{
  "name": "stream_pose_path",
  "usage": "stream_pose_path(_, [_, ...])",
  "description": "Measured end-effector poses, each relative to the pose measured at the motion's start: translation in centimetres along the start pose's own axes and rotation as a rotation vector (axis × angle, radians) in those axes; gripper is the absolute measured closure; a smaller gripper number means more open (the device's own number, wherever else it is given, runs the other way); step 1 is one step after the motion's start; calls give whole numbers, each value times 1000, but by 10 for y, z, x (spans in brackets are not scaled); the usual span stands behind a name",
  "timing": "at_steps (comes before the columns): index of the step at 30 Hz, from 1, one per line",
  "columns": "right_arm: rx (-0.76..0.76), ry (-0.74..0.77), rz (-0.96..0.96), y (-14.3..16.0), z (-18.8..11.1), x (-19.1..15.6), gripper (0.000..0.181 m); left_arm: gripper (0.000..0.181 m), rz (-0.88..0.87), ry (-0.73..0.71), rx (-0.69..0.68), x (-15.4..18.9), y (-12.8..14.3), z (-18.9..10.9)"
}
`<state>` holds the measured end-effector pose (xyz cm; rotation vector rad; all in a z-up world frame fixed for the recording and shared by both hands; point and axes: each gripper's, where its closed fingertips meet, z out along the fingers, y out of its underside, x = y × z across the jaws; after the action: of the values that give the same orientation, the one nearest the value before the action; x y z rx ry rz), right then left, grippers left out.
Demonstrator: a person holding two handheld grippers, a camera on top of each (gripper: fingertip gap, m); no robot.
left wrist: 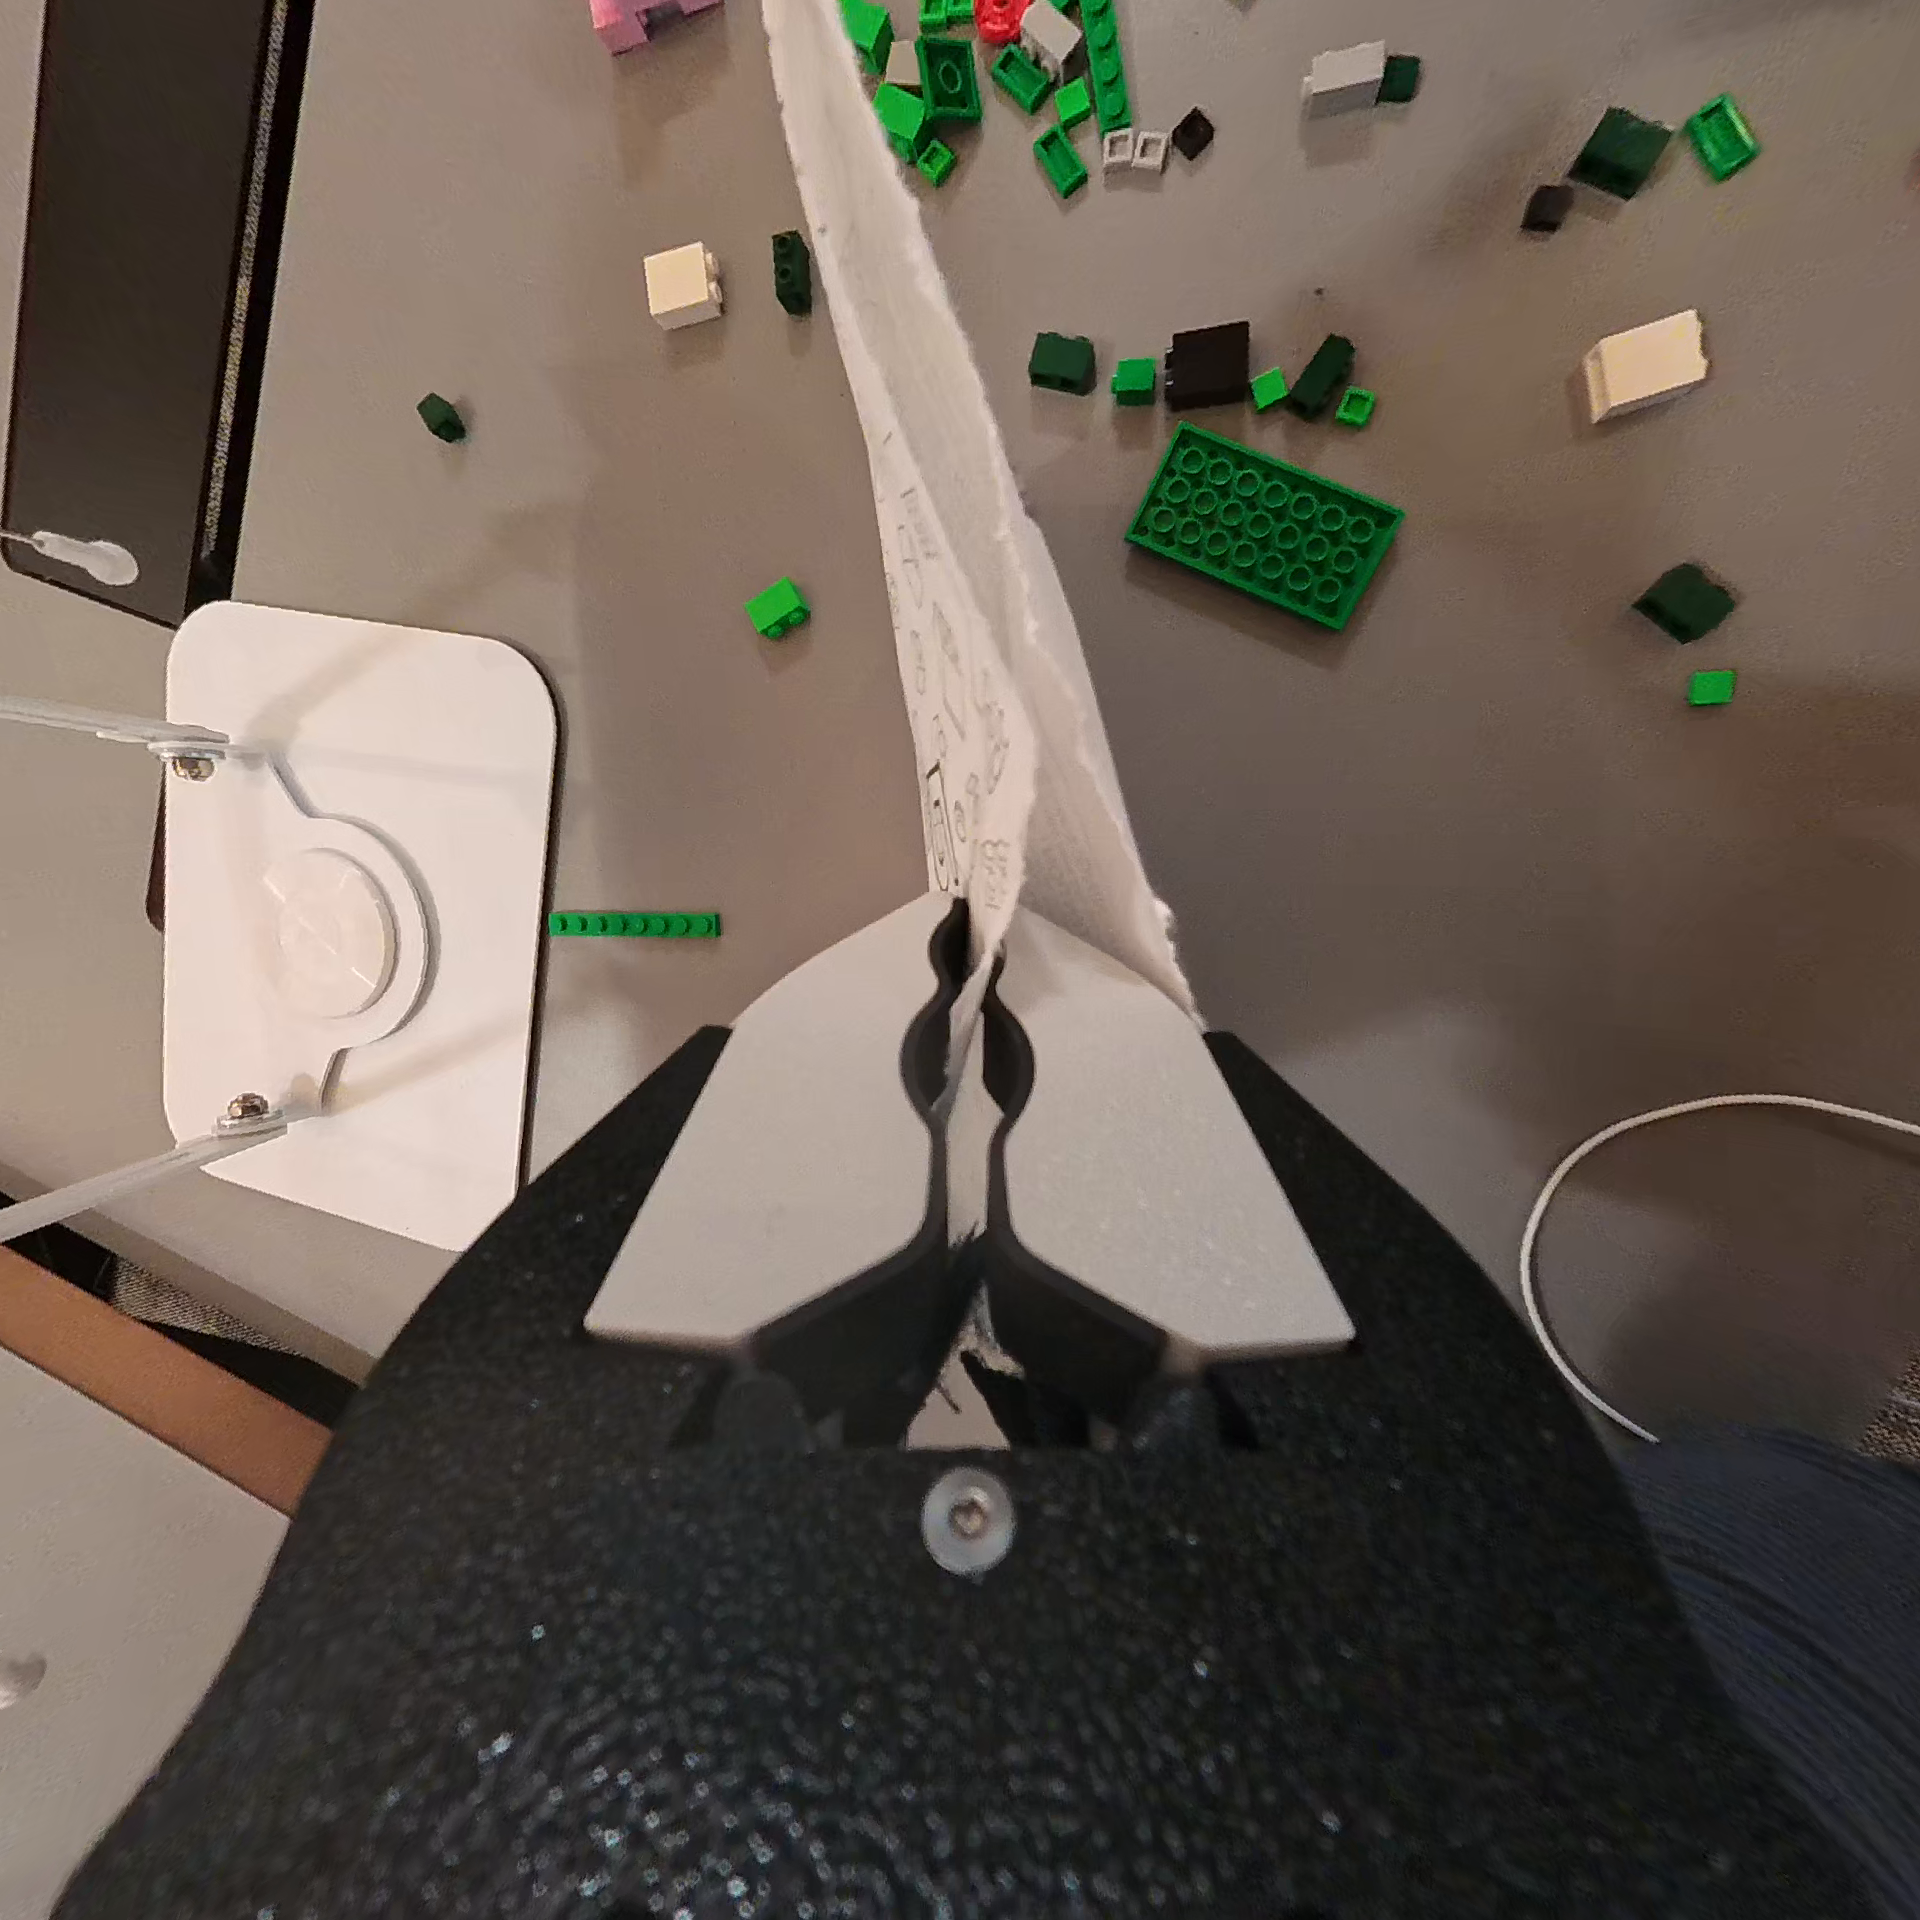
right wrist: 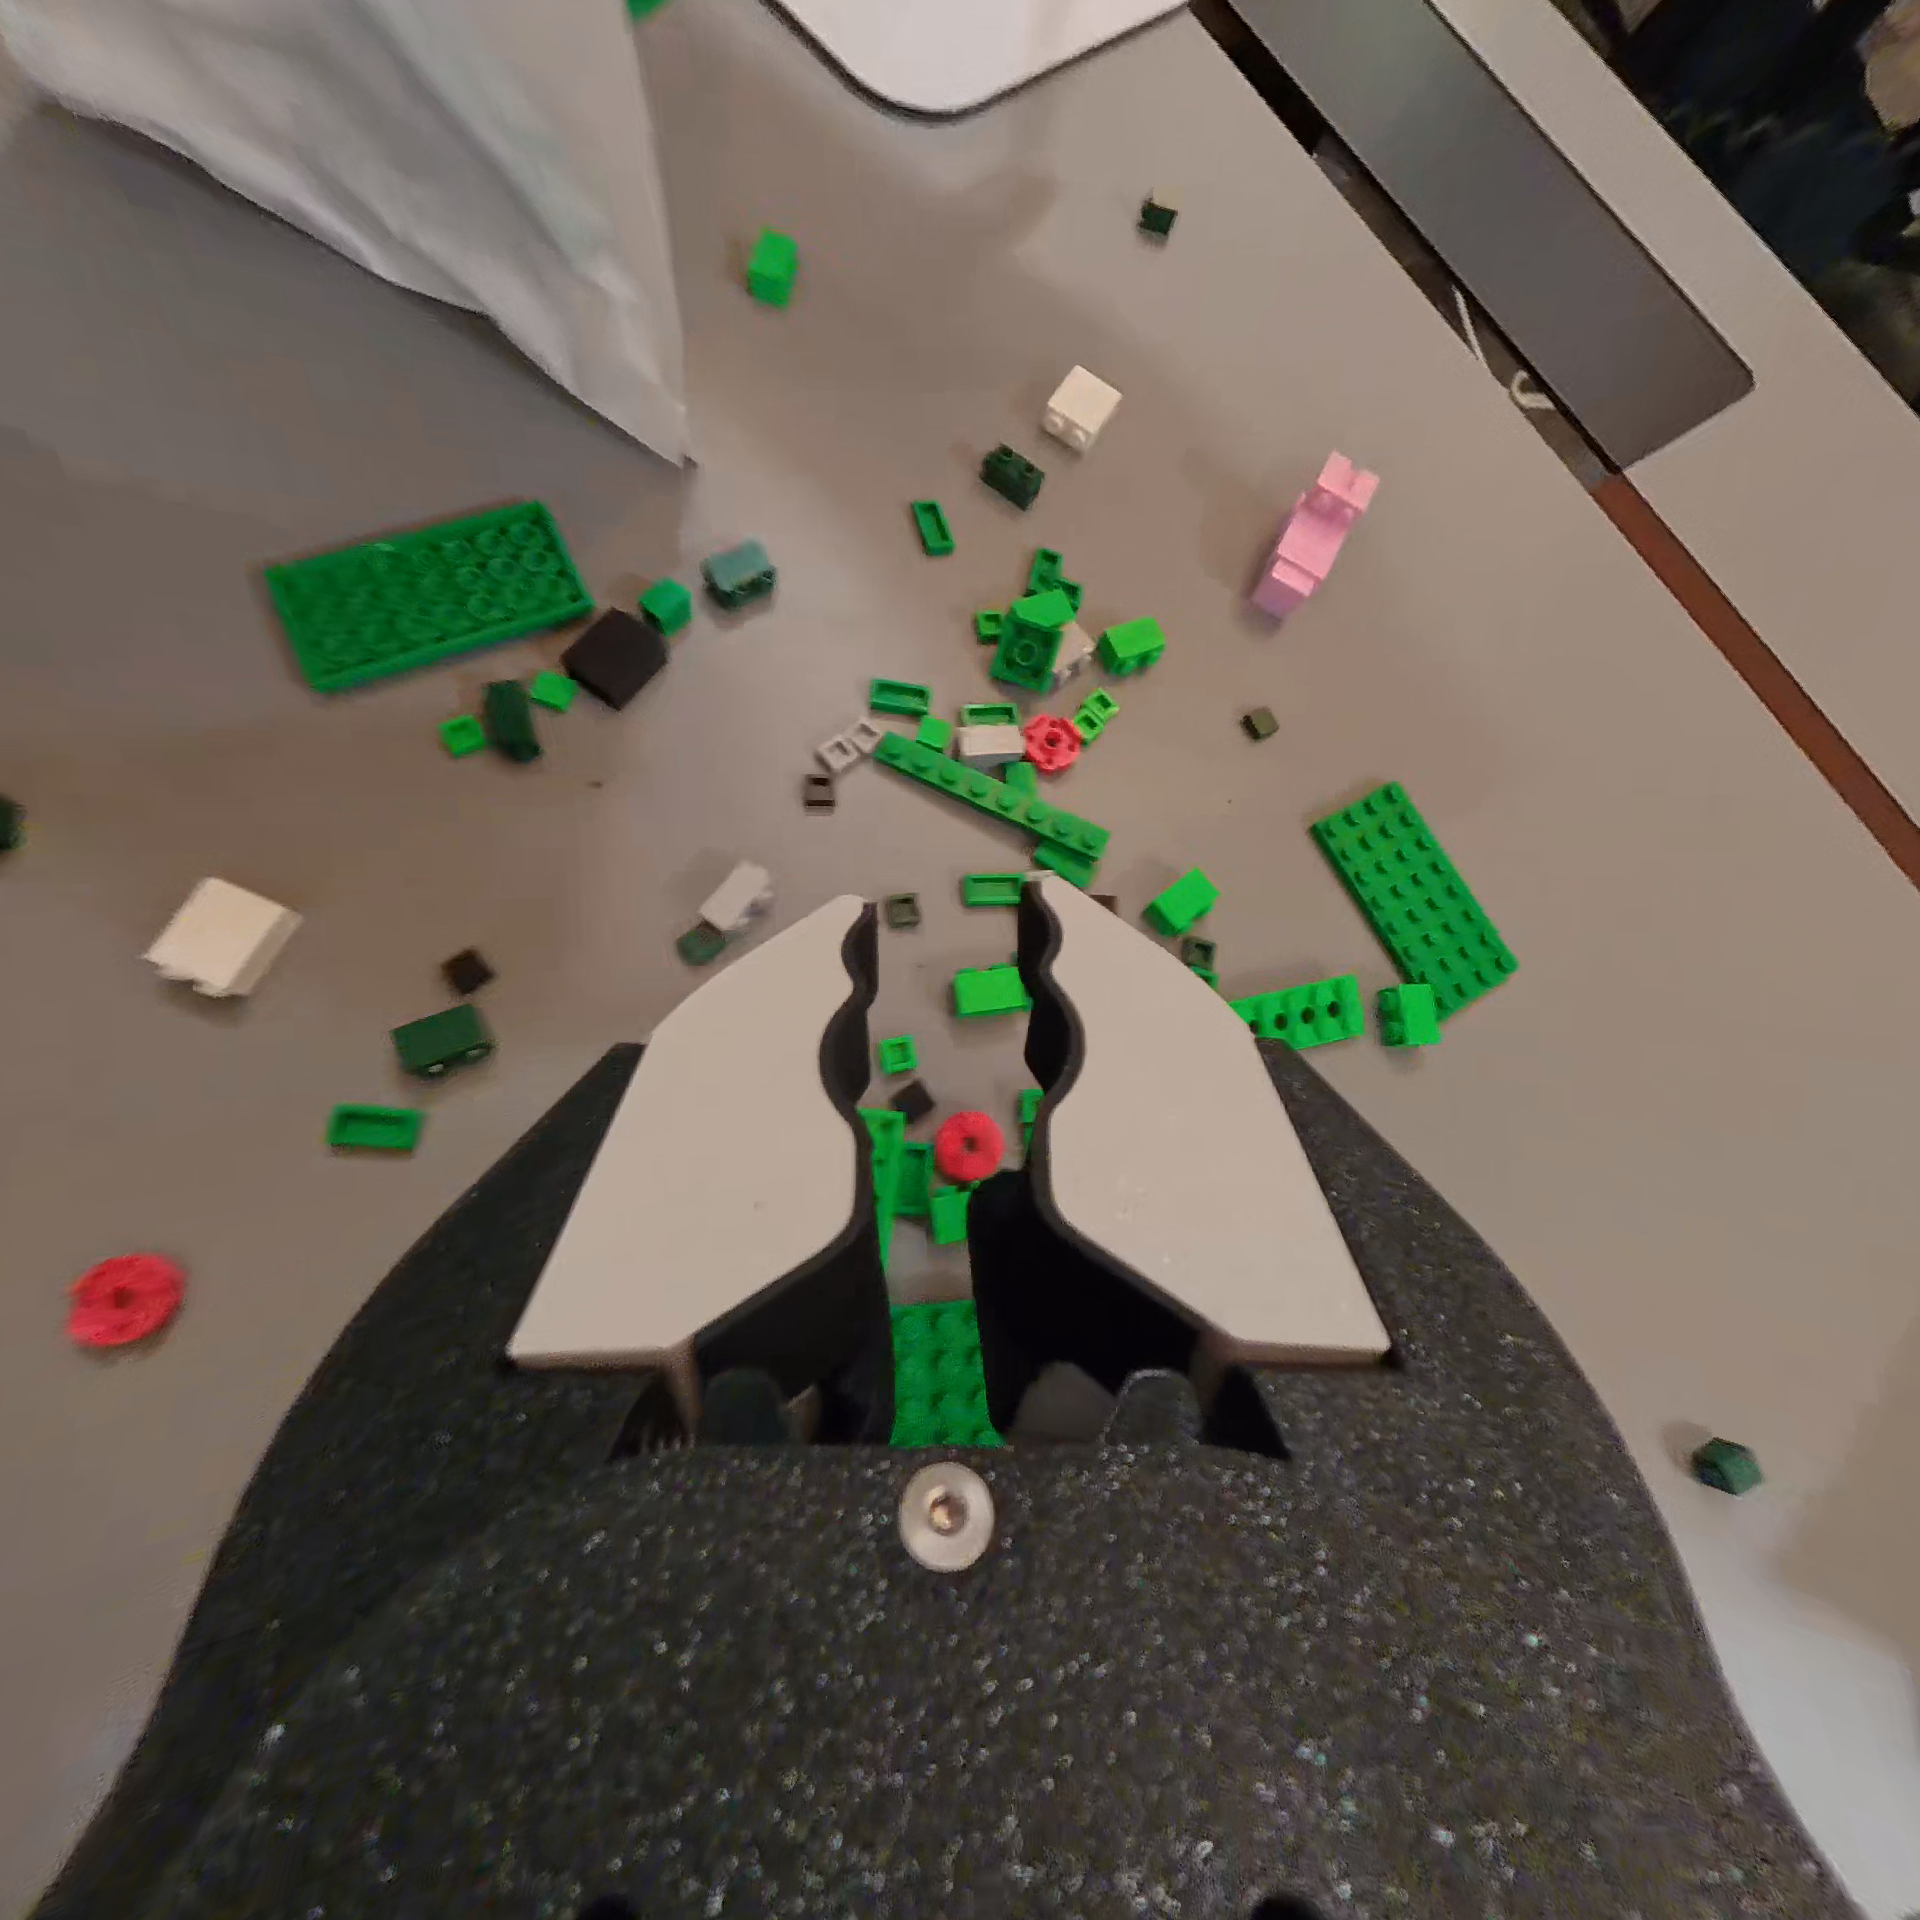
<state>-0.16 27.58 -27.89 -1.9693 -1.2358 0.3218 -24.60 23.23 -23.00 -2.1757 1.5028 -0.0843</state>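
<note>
My left gripper (left wrist: 968, 920) is shut on the torn edge of a white paper bag (left wrist: 935, 499) with printed line drawings, holding it up above the grey table (left wrist: 1351, 883). The bag also shows at the top left of the right wrist view (right wrist: 416, 187). My right gripper (right wrist: 945, 904) is open and empty, hovering over scattered toy bricks. A small green brick (right wrist: 987, 989) and a red round piece (right wrist: 966, 1146) lie on the table between its fingers. A long green strip (right wrist: 987, 795) lies just ahead of it.
Green plates (left wrist: 1262, 525) (right wrist: 1413, 899), white bricks (left wrist: 1647, 364) (right wrist: 221, 935), a black brick (right wrist: 613, 657), a pink piece (right wrist: 1317, 535) and a red disc (right wrist: 125, 1299) lie scattered. A white stand base (left wrist: 416, 831) is at the left, with a white cable (left wrist: 1558, 1195) at the right. My hands' fingertips stand some 25 cm from each other. The red disc (right wrist: 125, 1299) is about 15 cm from my right fingertips and 30 cm from my left.
</note>
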Motion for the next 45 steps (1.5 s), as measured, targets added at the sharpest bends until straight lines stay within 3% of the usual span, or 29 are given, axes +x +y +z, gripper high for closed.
stream_pose_path(3, [-88,34,-56,6,18,19,164,181,2,-1,-1,0,0,0])
stream_pose_path(6, [-179,-30,-95,11,35,27,164,181,2,-1,-1,1,0,0])
stream_pose_path(11, [-234,-209,-168,5,52,19,164,181,1,-3,-1,0,0,-1])
stream_pose_path(17, [-402,-260,-315,14,70,22,157,181,-1,-5,-2,0,0,-1])
stream_pose_path(21, [-490,-323,-316,17,68,18,164,181,-3,-4,-2,0,0,-1])
stream_pose_path(25, [-539,-486,-333,20,49,-10,167,181,-7,-4,0,-1,1,-1])
stream_pose_path(30, [-453,-300,-229,-1,57,22,164,181,-6,-3,-1,0,0,-1])
stream_pose_path(39, [-539,-318,-169,13,77,18,162,181,-5,-2,2,0,0,-1])
stream_pose_path(45, [-554,-313,-199,13,70,16,174,181,2,-1,3,1,-1,-1])
